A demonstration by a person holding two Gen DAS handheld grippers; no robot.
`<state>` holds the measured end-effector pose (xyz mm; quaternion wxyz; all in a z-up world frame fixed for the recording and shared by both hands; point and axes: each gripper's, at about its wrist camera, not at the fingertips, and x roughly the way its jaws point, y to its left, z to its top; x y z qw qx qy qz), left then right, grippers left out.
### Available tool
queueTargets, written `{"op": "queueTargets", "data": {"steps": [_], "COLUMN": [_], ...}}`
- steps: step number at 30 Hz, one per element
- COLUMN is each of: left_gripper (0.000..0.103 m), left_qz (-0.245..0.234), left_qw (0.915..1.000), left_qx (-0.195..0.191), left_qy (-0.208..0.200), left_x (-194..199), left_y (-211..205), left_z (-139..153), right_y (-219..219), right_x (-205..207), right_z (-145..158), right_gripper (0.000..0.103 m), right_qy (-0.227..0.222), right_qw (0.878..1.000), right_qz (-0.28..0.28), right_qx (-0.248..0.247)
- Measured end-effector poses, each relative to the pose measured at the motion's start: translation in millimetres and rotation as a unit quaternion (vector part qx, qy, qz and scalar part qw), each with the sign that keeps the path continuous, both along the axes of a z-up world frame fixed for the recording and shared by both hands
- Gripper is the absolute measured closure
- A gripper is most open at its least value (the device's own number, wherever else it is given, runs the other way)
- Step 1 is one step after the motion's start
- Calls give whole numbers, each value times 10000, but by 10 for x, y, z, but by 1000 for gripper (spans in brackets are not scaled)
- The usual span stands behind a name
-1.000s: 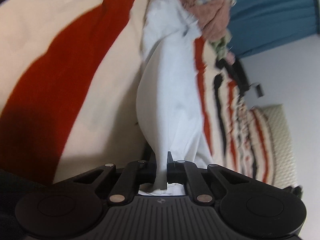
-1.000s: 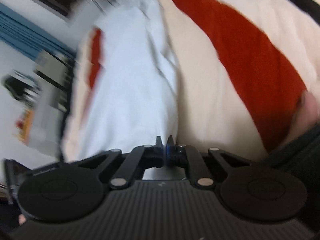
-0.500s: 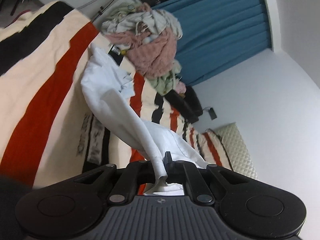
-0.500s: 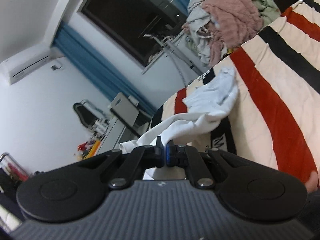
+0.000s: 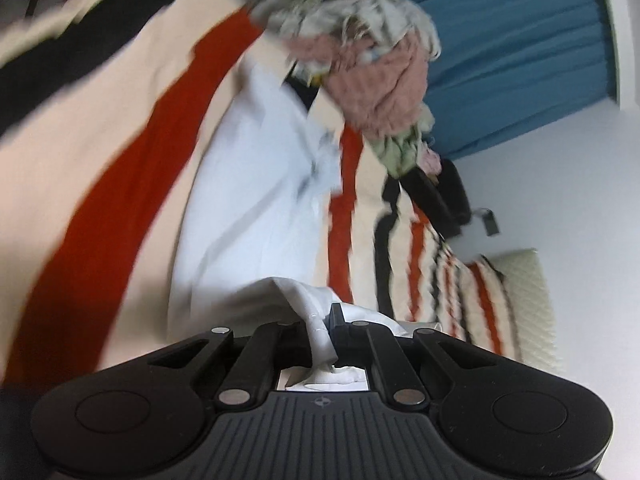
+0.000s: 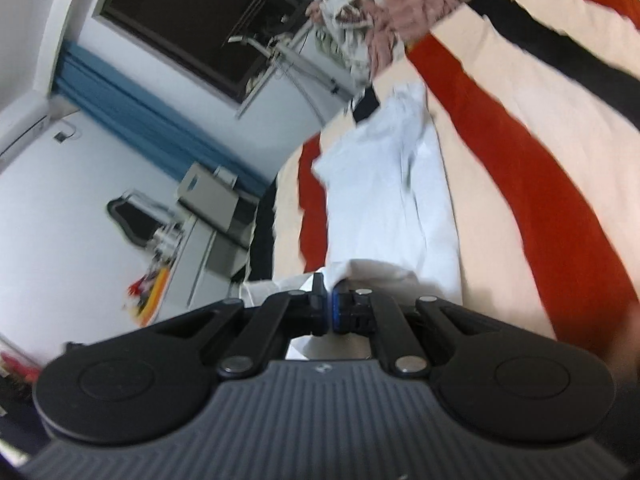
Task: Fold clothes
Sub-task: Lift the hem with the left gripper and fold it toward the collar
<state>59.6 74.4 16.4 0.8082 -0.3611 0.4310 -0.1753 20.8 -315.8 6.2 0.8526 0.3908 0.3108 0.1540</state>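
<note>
A white garment [image 5: 260, 200] lies stretched along the striped bedspread [image 5: 100, 168], running away from me in both views. My left gripper [image 5: 322, 320] is shut on its near edge, with bunched white cloth pinched between the fingers. In the right wrist view the same white garment [image 6: 384, 192] spreads flat, and my right gripper [image 6: 329, 300] is shut on another part of its near edge. Both frames are motion-blurred.
A heap of unfolded clothes [image 5: 372, 64], pink, grey and green, sits at the far end of the bed. A blue curtain [image 5: 520, 48] and a cream headboard [image 5: 532, 300] lie beyond. A dark window [image 6: 192, 24] and a desk [image 6: 212, 216] stand left of the bed.
Both grippers have dropped back toward the bed after a lift. The white garment, hanging in a twisted band half a second ago, now lies spread along the bedspread. Both grips are unchanged.
</note>
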Motion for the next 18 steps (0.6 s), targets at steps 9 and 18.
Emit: {"op": "queueTargets", "data": {"steps": [9,18], "left_gripper": [97,96], "left_qz": [496,104], "left_qw": [9759,9416], "left_qx": [1571,2739], "left_qy": [-1432,-1956], "left_x": [1172,1774], "left_y": [-502,-941], "left_z": [-46,-843], "right_y": [215,385], "right_x": [1444,2031], "right_z": [-131,-724], "right_gripper": [97,97], "right_qy": [-687,-856], "right_qw": [9954,9787], "right_qz": [-404,-323], "right_qx": [-536,-1836]}}
